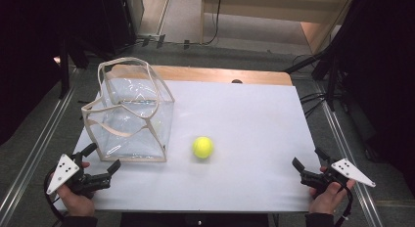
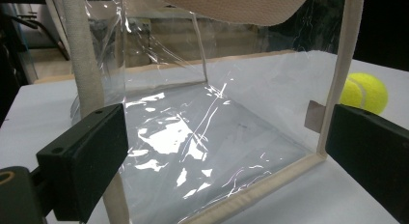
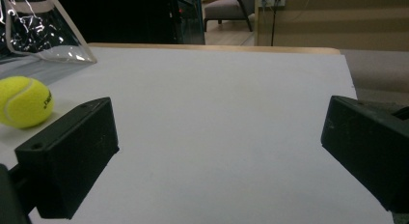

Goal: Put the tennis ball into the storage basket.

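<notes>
two claws gape empty: left claw (image 1: pixel 103 158) nearly at the clear bag (image 1: pixel 132 114), probably to steady it, right claw (image 1: pixel 307 164) poised toward the tennis ball (image 1: pixel 202 147) on the counter (image 1: pixel 254 119).

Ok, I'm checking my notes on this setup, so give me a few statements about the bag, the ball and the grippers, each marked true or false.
1. The tennis ball lies inside the clear bag. False: it rests on the white table beside the bag.
2. The left gripper is open, near the bag's front corner. True.
3. The right gripper is shut on the ball. False: it is open and holds nothing.
4. The bag stands upright with its straps up. True.
</notes>
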Demonstrator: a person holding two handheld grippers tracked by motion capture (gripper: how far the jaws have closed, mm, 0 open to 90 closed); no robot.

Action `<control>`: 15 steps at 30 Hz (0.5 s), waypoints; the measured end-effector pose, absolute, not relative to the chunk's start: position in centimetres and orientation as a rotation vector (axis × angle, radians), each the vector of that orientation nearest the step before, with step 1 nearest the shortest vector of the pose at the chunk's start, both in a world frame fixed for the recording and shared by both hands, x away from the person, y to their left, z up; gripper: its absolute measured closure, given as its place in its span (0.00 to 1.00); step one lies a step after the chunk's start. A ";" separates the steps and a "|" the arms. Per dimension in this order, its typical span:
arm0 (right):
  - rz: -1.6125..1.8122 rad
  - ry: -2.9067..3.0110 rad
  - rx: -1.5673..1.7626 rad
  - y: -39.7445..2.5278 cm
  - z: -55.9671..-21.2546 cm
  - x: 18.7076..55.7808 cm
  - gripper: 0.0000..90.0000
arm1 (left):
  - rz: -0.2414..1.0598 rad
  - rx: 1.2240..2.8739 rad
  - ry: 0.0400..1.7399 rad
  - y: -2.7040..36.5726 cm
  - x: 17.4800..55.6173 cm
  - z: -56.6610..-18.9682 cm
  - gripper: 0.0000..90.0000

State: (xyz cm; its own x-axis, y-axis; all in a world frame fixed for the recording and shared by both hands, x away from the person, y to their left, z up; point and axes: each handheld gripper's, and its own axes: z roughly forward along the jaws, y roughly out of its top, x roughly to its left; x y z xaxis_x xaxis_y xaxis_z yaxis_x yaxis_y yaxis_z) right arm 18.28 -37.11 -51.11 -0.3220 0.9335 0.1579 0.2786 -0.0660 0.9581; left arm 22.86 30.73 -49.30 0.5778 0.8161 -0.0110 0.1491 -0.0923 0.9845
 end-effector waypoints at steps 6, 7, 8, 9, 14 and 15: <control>1.442 1.646 1.289 -36.9 -50.9 18.3 0.00 | 0.688 1.600 0.833 30.7 22.8 -49.4 0.01; 1.433 1.648 1.291 -36.6 -50.8 18.5 0.00 | 0.687 1.598 0.836 30.7 22.8 -49.4 0.01; 1.433 1.648 1.291 -36.6 -50.8 18.5 0.00 | 0.689 1.597 0.837 30.7 22.8 -49.4 0.01; 1.438 1.659 1.289 -36.5 -50.7 18.5 0.00 | 0.687 1.598 0.837 30.7 22.8 -49.3 0.01; 1.412 1.715 1.255 -35.4 -50.0 18.9 0.00 | 0.687 1.596 0.835 30.6 22.8 -49.4 0.01; 1.401 1.729 1.247 -35.2 -49.9 19.0 0.00 | 0.687 1.597 0.835 30.6 22.8 -49.4 0.01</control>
State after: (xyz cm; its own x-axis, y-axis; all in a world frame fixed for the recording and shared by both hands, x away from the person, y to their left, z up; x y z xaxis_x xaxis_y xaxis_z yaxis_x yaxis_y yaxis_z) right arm 19.03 -35.16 -49.87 -0.3929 0.9124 0.1143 0.3008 0.0101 0.9536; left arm 22.78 30.60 -49.37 0.5756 0.8177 -0.0078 0.1508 -0.0968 0.9838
